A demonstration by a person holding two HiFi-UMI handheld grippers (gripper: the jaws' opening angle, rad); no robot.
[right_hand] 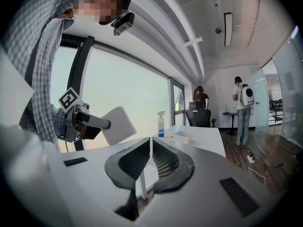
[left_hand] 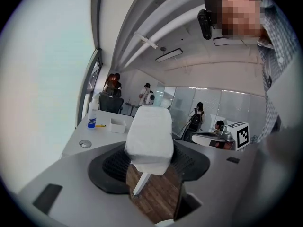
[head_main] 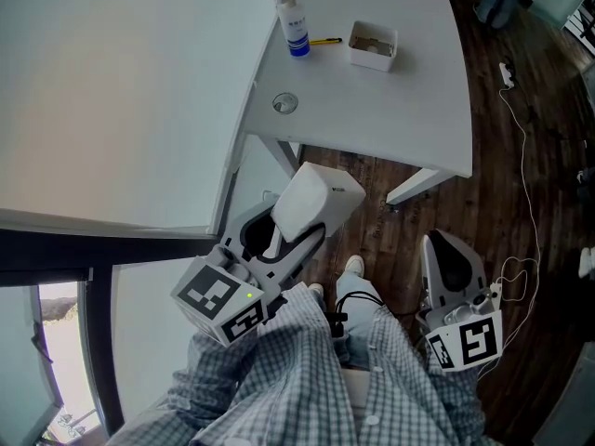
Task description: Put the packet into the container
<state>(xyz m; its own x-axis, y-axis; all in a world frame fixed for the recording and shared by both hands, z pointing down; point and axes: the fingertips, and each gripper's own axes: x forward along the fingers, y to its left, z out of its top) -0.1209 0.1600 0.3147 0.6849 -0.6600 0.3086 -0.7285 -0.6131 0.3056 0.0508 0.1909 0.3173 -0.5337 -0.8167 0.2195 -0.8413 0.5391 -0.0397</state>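
Left gripper (head_main: 296,235) jaws clamp packet (head_main: 316,198); right gripper (right_hand: 150,148) jaws together, empty; bottle (head_main: 293,21) beside container (head_main: 370,59)

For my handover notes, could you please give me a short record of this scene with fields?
left gripper: shut on the white packet, held over the floor, short of the table
right gripper: shut, empty
container: white, open, on the white table, apart from the packet
beside it: spray bottle, yellow pen
task: packet not yet in container
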